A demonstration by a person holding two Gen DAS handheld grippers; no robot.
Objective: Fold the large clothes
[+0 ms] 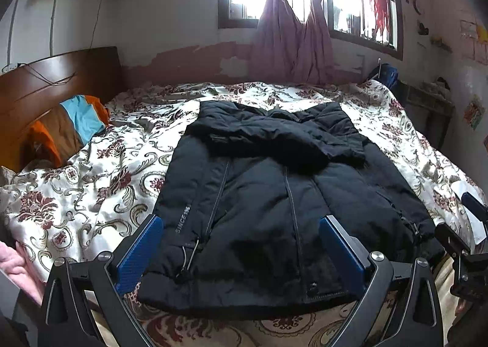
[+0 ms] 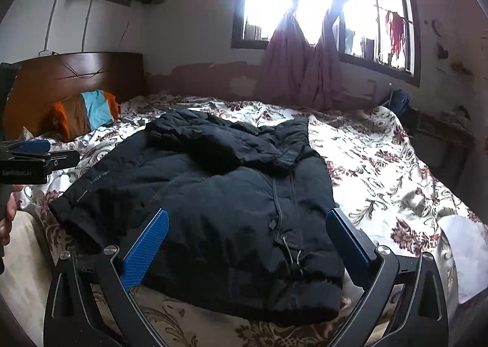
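A large black padded jacket [image 1: 274, 194] lies flat on the floral bedspread [image 1: 91, 194], hem toward me, with its sleeves folded across the chest. It also shows in the right wrist view [image 2: 219, 200]. My left gripper [image 1: 241, 225] is open and empty, hovering over the jacket's hem. My right gripper [image 2: 248, 222] is open and empty, above the hem's right part. The right gripper's body shows at the right edge of the left wrist view [image 1: 466, 243]. The left gripper shows at the left edge of the right wrist view [image 2: 33, 155].
A wooden headboard [image 1: 58, 78] stands at the left with an orange, brown and blue pillow [image 1: 76, 127] against it. A window with tied pink curtains [image 1: 292, 42] is behind the bed. A dark side table [image 1: 427, 103] stands at the far right.
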